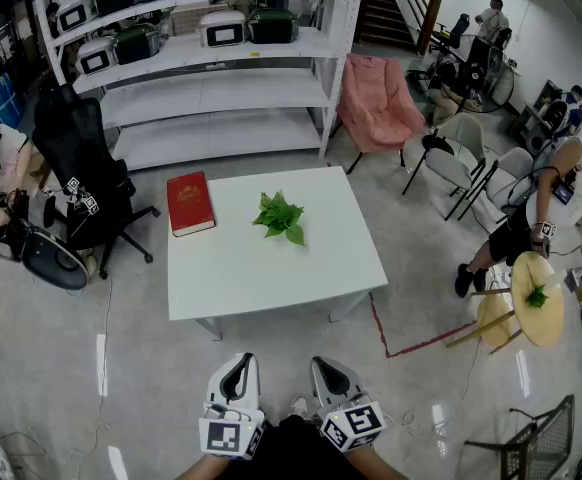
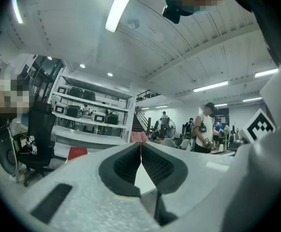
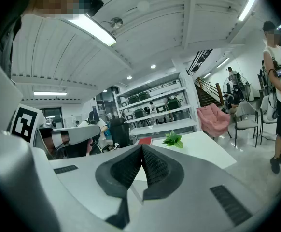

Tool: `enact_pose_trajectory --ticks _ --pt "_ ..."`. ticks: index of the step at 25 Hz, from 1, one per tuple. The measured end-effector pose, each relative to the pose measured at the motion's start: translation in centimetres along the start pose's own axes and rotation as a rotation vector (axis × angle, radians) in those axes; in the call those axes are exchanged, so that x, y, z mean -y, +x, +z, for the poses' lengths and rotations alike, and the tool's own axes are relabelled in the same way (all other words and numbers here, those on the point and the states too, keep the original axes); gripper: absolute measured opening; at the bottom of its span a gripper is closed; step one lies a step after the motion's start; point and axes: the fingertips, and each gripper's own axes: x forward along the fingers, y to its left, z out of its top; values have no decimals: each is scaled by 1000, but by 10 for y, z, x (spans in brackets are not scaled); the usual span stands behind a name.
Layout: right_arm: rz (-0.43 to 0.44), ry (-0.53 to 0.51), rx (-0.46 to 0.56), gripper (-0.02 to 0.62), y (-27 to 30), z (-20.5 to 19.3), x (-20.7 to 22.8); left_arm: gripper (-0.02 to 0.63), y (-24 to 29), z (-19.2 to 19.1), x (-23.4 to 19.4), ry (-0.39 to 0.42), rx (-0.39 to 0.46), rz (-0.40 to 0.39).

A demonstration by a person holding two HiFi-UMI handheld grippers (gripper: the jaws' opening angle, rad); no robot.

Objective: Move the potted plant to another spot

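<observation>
While both grippers hang low in front of the person, close to the body and well apart from the table, the small green potted plant (image 1: 279,216) stands on the white square table (image 1: 321,268), a little behind its middle. A red hardcover book (image 1: 190,203) lies flat near the far left corner of this table, near the plant but not touching it. The pot itself cannot be seen under the leaves.

The left gripper (image 1: 235,368) shows at the bottom of the head view with its white body and its marker cube. In the left gripper view its two dark ribbed pads (image 2: 155,166) meet at the tips, so the jaws are pressed together and nothing is between them. The right gripper (image 1: 332,373) is just beside it, and the right gripper view shows the same: the jaws are closed against each other and hold nothing. Both grippers point toward the table.

Behind the table stands a white metal shelf rack (image 1: 221,88) that carries dark green and white boxes (image 1: 136,43). A pink fabric chair (image 1: 379,103) is at the right of the rack, and a black office chair (image 1: 83,173) is at the left of the table. At the right side of the room a person in a white sleeveless top (image 1: 571,183) stands next to a round wooden table (image 1: 549,330).
</observation>
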Motion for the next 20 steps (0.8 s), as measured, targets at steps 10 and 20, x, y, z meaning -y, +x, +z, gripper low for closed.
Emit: enact_pose_trajectory --ticks 10,20 --pt "5 3 0 11 -6 2 4 18 -1 1 5 -10 6 17" --pt "47 12 32 11 -17 7 14 18 3 -5 23 -16 -1 31"
